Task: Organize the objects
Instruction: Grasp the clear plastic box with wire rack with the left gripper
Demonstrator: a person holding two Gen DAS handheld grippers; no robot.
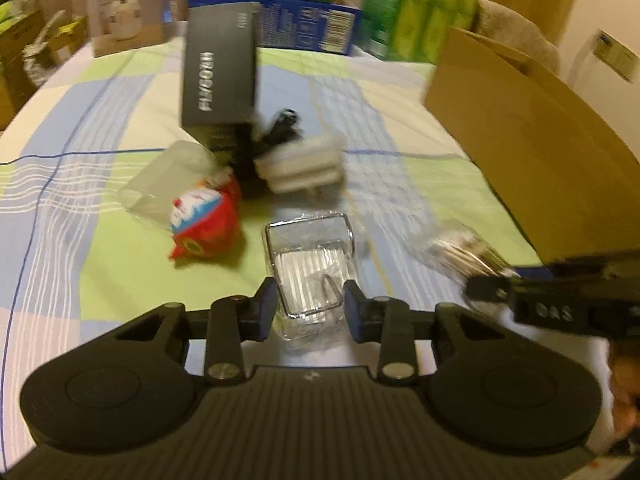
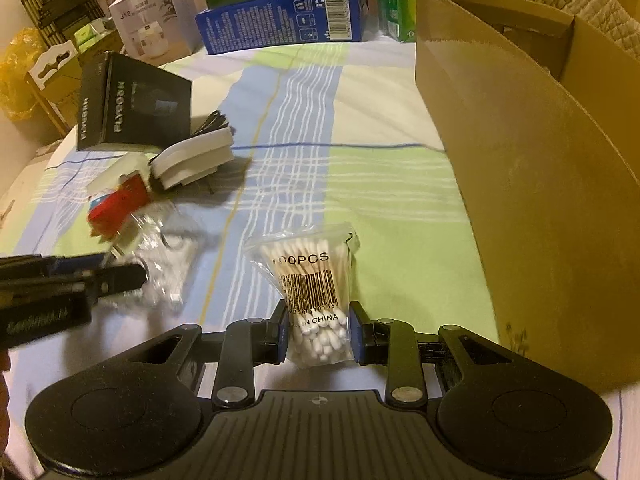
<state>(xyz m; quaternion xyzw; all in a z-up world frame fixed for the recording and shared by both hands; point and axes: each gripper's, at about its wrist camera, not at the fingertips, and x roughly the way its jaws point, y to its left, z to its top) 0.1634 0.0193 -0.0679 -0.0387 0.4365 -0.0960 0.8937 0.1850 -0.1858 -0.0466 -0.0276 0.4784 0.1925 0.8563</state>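
Observation:
My left gripper (image 1: 310,306) is shut on a clear plastic packet (image 1: 310,268) low over the bed; it also shows in the right wrist view (image 2: 160,252). My right gripper (image 2: 318,326) is shut on a bag of cotton swabs (image 2: 310,280), seen blurred in the left wrist view (image 1: 460,254). A red and blue packet (image 1: 204,222), a white charger (image 1: 300,166) with black cable and a black Flyco box (image 1: 218,68) lie beyond. An open cardboard box (image 2: 540,184) stands on the right.
The checked bedsheet (image 2: 380,184) covers the surface. A blue box (image 2: 280,20), a white appliance box (image 2: 156,16) and green packs (image 1: 420,12) line the far edge. A black rack (image 2: 60,4) stands at far left.

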